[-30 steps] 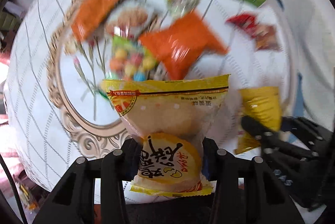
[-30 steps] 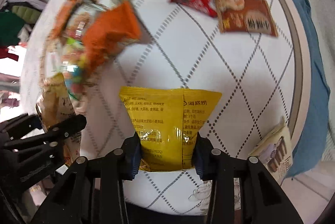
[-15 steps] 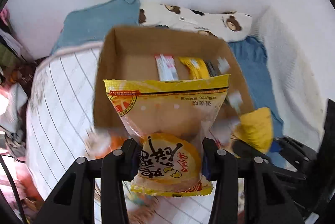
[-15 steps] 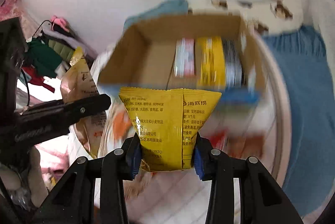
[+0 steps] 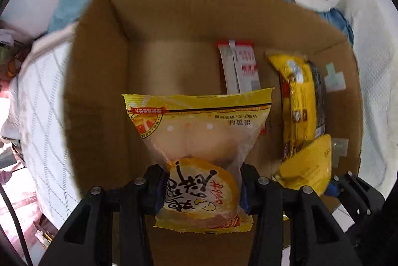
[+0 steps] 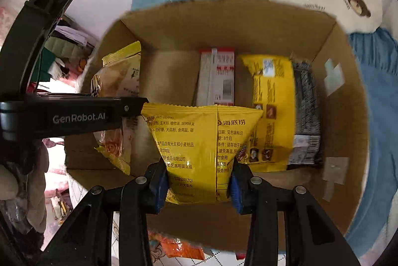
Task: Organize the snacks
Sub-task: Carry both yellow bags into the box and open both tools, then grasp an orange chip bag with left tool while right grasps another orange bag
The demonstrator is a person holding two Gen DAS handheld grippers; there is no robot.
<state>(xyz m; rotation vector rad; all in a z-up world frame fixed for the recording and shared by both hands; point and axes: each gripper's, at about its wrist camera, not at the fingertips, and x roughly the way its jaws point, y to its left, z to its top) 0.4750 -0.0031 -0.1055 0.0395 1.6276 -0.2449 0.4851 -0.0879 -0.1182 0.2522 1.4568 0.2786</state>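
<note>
Three packets already stand in the box [image 6: 348, 97], while both tongs, left tongs [image 5: 201, 187] and right tongs [image 6: 197, 185], each grip another: the egg-yolk pastry [image 5: 199, 139] and the yellow packet [image 6: 199, 146], neither dropped in yet.

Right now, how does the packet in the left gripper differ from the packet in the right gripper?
The egg-yolk pastry packet in the left gripper is partly see-through, with pale contents showing; the yellow snack bag in the right gripper is opaque yellow. The pastry packet shows a large brush-lettered label, the snack bag only small print. Both are clamped near their lower ends over the open cardboard box.
</note>
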